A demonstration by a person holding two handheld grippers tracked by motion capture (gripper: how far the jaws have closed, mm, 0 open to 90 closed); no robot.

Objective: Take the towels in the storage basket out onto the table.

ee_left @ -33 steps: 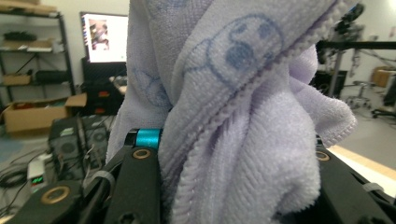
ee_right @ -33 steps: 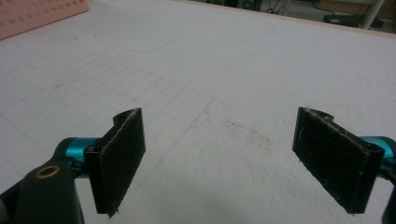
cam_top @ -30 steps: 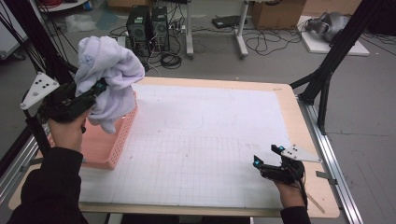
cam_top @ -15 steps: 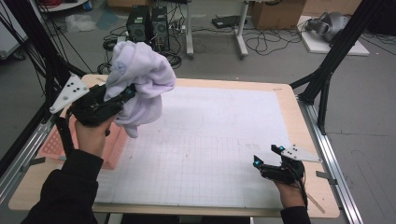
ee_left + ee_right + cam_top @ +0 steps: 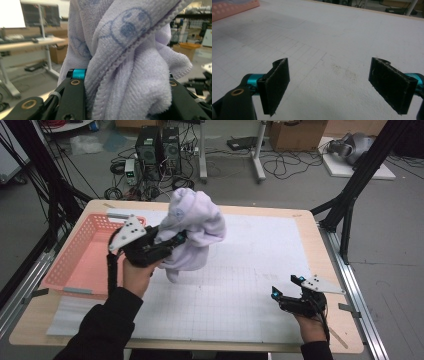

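A bunched pale lilac towel (image 5: 192, 227) with faint blue face prints hangs in the air over the left half of the white gridded mat (image 5: 250, 270). My left gripper (image 5: 172, 240) is shut on it, and folds of the towel (image 5: 130, 65) bulge between and above the black jaws in the left gripper view. Its lower end dangles just above the mat. Near the table's front right edge my right gripper (image 5: 287, 287) rests low over the mat, open, with nothing between its fingers (image 5: 274, 83); bare mat (image 5: 332, 75) lies between the pads.
A pink plastic basket (image 5: 82, 257) sits at the table's left side, beside my left hand. The table's wooden rim (image 5: 330, 265) borders the mat. Black frame posts (image 5: 350, 205) rise at the right and left. Computers and cables lie on the floor beyond.
My left hand has carried the towel from above the pink basket rightward and a little lower, out over the mat. The right gripper has stayed where it was.
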